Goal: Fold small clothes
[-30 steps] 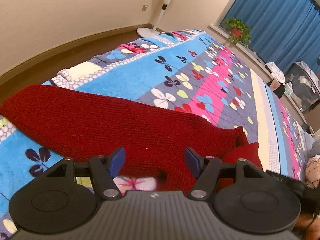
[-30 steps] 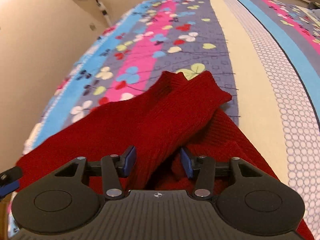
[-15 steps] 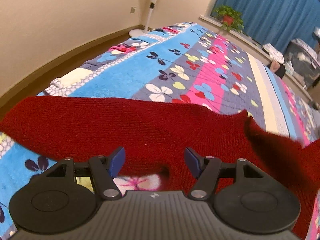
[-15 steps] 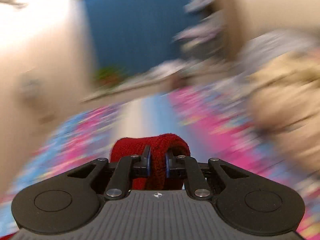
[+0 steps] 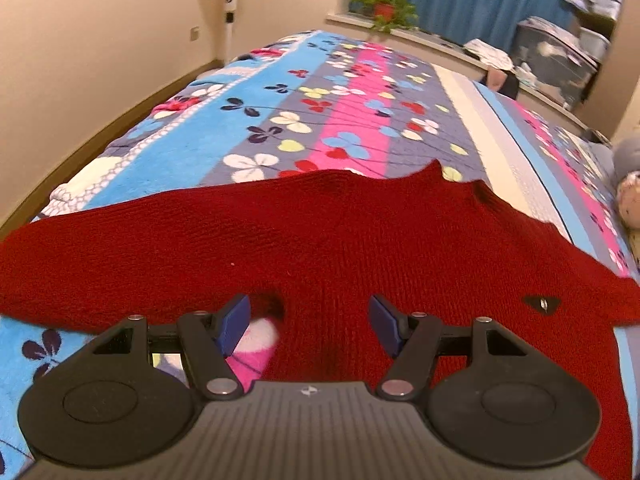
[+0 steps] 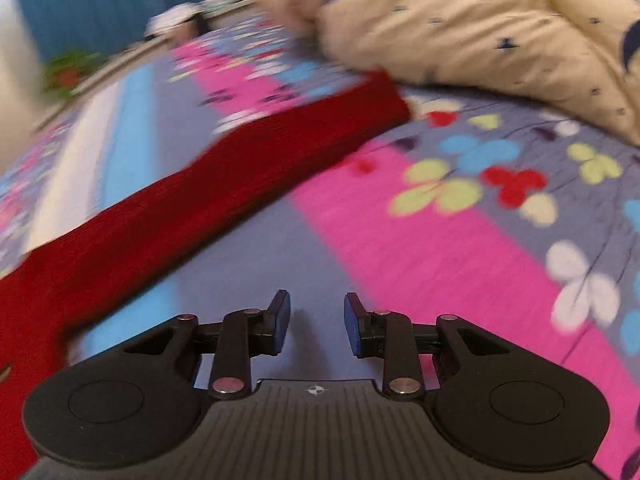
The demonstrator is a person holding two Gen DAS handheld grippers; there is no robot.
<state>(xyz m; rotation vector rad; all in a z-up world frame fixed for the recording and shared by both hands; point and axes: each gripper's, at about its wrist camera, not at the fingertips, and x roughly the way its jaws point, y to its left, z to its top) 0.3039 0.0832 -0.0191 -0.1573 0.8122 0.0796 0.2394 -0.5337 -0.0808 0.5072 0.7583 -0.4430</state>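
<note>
1. The left gripper (image 5: 308, 324) hangs over the red sweater (image 5: 320, 240), jaws apart, gripping nothing;
2. the sweater lies spread on the bedspread (image 5: 280, 92), no fold made yet;
3. the right gripper (image 6: 316, 322) has just been opening, jaws empty, beside the outstretched sleeve (image 6: 240, 168).

Dark red knitted sweater (image 5: 320, 240) spread flat across floral bedspread, one sleeve (image 6: 256, 152) stretched out
</note>
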